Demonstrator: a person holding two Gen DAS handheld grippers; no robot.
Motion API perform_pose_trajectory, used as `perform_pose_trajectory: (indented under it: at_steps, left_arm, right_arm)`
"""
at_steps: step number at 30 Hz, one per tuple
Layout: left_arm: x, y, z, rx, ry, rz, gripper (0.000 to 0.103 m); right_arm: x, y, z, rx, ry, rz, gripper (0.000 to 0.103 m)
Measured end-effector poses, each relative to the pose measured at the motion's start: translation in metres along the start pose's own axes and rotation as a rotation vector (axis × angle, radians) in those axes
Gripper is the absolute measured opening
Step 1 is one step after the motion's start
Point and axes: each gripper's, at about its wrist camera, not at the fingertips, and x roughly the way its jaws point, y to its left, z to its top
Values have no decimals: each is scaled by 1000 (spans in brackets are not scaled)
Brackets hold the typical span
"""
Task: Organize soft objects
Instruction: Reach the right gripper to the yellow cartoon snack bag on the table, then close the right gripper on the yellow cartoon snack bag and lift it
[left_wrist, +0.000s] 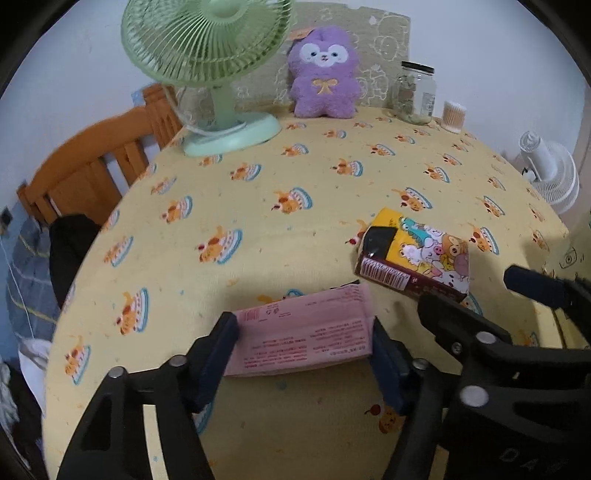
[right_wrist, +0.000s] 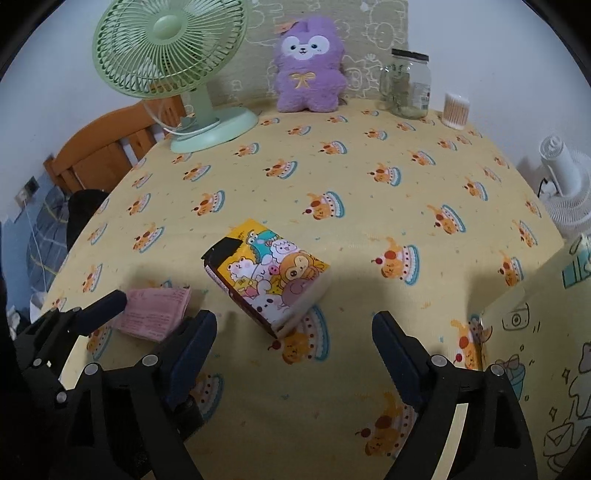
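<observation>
Between the left gripper (left_wrist: 304, 341) pads sits the pink tissue pack (left_wrist: 303, 332), pinched

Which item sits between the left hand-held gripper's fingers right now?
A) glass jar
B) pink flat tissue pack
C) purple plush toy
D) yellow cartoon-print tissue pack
B: in the left wrist view the pink flat tissue pack spans the gap between the left hand-held gripper fingers, while the yellow cartoon-print tissue pack lies apart on the cloth.

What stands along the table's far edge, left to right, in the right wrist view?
Green desk fan → purple plush toy → clear glass jar with a black lid → round tub of cotton swabs.
</observation>
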Motion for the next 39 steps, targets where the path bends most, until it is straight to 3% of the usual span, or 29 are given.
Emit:
perform_pose_trajectory:
  at_steps: [5,9,13,15,17,20,27,33,35,36,39]
  left_arm:
    - [-6,-17,5,88,-44,26,41]
    - [1,-11,9,60,-19,-2,41]
    - [2,-8,9,46,-15,2,44]
    - [2,-7,8,42,-7,8,60]
    - [3,-4,7,29,8,21,70]
    - [3,-1,4,34,24,35,73]
    - [-6,7,-8,-11,41,19,79]
    - [-19,17,-21,-90,52,-22,83]
    - [-21,21,-25,-129,67,-52,83]
    - [-19,22,-27,-159,94,-103,86]
    - [-18,12,-28,-112,72,-131,89]
  right_arm:
    - [3,5,9,-36,-27,-34,88]
    - [14,5,19,-79,-19,-64,88]
    - [24,8,25,-109,-3,-10,88]
    - [27,13,28,-132,3,3,88]
    - [35,19,30,-163,25,1,88]
    - [46,23,32,-182,47,11,88]
    - [40,34,22,-238,23,18,57]
    - [30,39,13,-246,31,25,54]
    - [25,41,10,-242,38,34,54]
    - [24,43,8,-242,44,38,54]
    - [22,46,4,-258,79,70,54]
